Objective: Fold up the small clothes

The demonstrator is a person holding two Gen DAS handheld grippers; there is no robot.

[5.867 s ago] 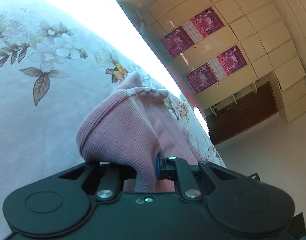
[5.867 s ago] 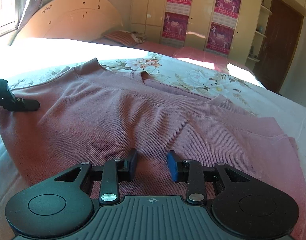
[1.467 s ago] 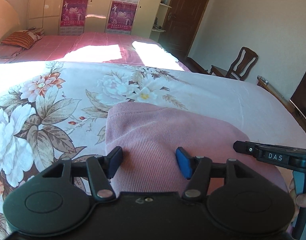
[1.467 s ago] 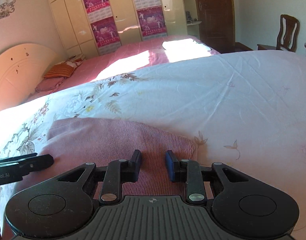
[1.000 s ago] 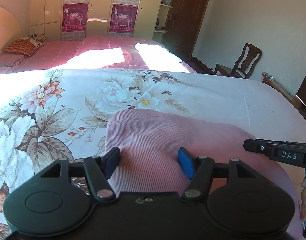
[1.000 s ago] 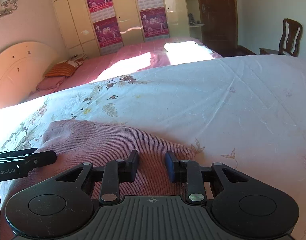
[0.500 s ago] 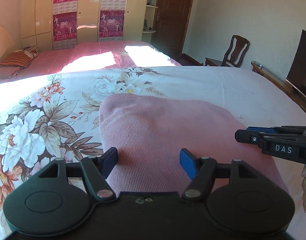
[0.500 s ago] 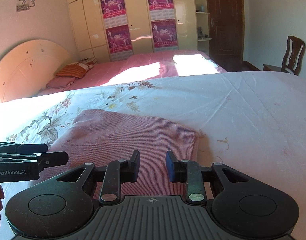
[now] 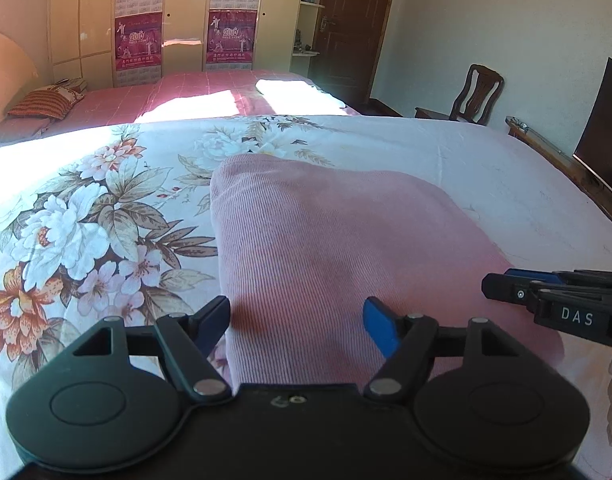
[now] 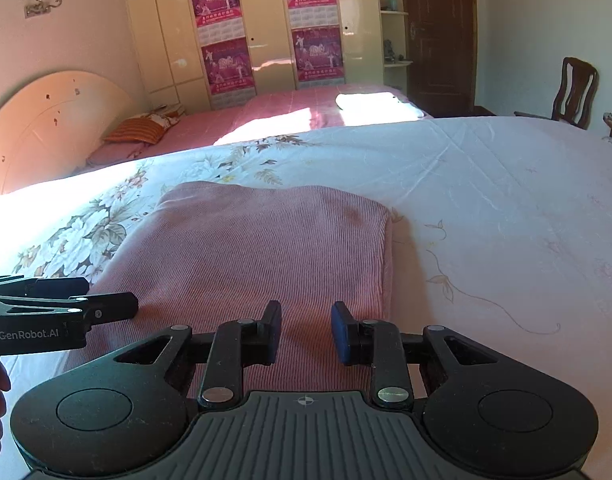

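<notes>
A pink ribbed knit garment [image 9: 329, 232] lies folded into a neat rectangle on the floral bedspread [image 9: 86, 216]; it also shows in the right wrist view [image 10: 258, 248]. My left gripper [image 9: 298, 326] is open and empty, raised just above the garment's near left part. My right gripper [image 10: 306, 334] is open and empty above the garment's near right part. Each gripper shows from the side in the other's view: the right one [image 9: 545, 296] and the left one [image 10: 62, 308].
The bedspread's plain pale part [image 10: 505, 216] stretches right of the garment. A second bed with pink cover and striped pillow [image 10: 134, 130] stands behind, then a wardrobe with posters [image 10: 266, 28]. A wooden chair [image 9: 475, 96], a dark door and a TV screen [image 9: 601, 120] are at right.
Earlier my left gripper held a bunched part of the garment; now it is released and folded flat. Over the last second both grippers have risen and drawn back from it, jaws open.
</notes>
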